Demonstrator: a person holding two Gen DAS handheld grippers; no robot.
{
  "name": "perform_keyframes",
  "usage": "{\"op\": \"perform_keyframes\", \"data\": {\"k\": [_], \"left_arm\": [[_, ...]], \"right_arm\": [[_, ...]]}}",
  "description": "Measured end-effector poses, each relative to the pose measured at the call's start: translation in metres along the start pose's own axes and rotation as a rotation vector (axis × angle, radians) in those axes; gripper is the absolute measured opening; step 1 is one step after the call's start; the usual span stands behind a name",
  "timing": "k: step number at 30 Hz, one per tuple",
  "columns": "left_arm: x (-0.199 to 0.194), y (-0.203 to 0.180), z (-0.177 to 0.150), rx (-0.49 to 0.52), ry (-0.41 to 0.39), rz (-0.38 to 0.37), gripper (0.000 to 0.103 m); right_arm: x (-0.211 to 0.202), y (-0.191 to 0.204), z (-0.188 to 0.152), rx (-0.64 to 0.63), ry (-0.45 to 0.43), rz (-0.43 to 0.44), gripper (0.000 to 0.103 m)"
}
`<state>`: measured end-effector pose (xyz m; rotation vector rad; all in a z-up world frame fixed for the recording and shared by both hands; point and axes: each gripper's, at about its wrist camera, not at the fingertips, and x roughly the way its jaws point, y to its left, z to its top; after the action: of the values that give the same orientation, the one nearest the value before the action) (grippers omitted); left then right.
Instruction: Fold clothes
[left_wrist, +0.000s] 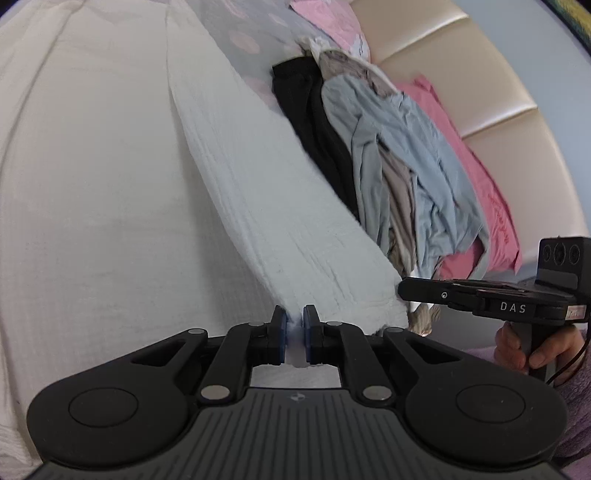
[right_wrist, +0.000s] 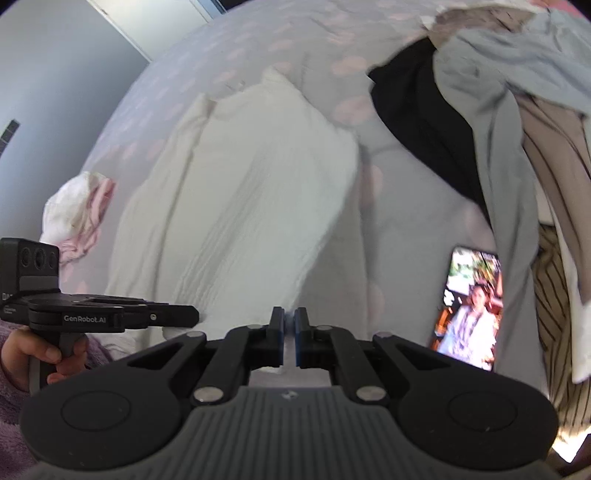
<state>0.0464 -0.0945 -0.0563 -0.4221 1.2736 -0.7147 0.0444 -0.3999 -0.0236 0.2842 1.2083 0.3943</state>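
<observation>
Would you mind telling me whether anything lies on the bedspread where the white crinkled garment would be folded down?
A lit phone lies on the dotted bedspread right of the white crinkled garment, near the clothes pile. Both tongs, left and right, already pinch the garment.

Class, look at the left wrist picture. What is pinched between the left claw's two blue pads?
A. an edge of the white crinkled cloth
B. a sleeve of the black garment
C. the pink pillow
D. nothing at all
A: the left claw is closed on a thin fold of the white crinkled cloth, which stretches away from its blue pads.
</observation>
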Motion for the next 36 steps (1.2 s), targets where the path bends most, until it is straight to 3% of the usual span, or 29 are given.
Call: {"op": "perform_keyframes", "data": {"k": [3, 6, 13, 18, 22, 26, 29, 36], "left_arm": [[0.008, 0.006, -0.008, 0.014, 0.036, 0.064, 0.007], [0.016, 0.017, -0.014, -0.002, 0.057, 0.075, 0.007], [0.037, 0.025, -0.025, -0.009, 0.064, 0.059, 0.007], [0.048, 0.031, -0.025, 0.003, 0.074, 0.109, 0.009], [0.046, 0.031, -0.025, 0.005, 0.077, 0.147, 0.029], [0.031, 0.023, -0.015, 0.027, 0.06, 0.18, 0.041], [0.02, 0.018, -0.003, 0.03, 0.036, 0.182, 0.041], [0.013, -0.003, 0.031, 0.083, 0.006, 0.208, 0.042]], "right_arm": [[0.026, -0.005, -0.01, -0.003, 0.07, -0.016, 0.006], [0.049, -0.005, -0.016, -0.036, 0.124, -0.051, 0.006], [0.053, -0.005, -0.016, -0.066, 0.12, -0.128, 0.006], [0.071, -0.009, -0.019, -0.087, 0.142, -0.174, 0.006], [0.077, -0.013, -0.021, -0.095, 0.141, -0.208, 0.007], [0.075, -0.022, -0.023, -0.068, 0.133, -0.238, 0.014], [0.069, -0.03, -0.025, -0.033, 0.1, -0.201, 0.035], [0.082, -0.033, -0.021, 0.001, 0.125, -0.139, 0.043]]}}
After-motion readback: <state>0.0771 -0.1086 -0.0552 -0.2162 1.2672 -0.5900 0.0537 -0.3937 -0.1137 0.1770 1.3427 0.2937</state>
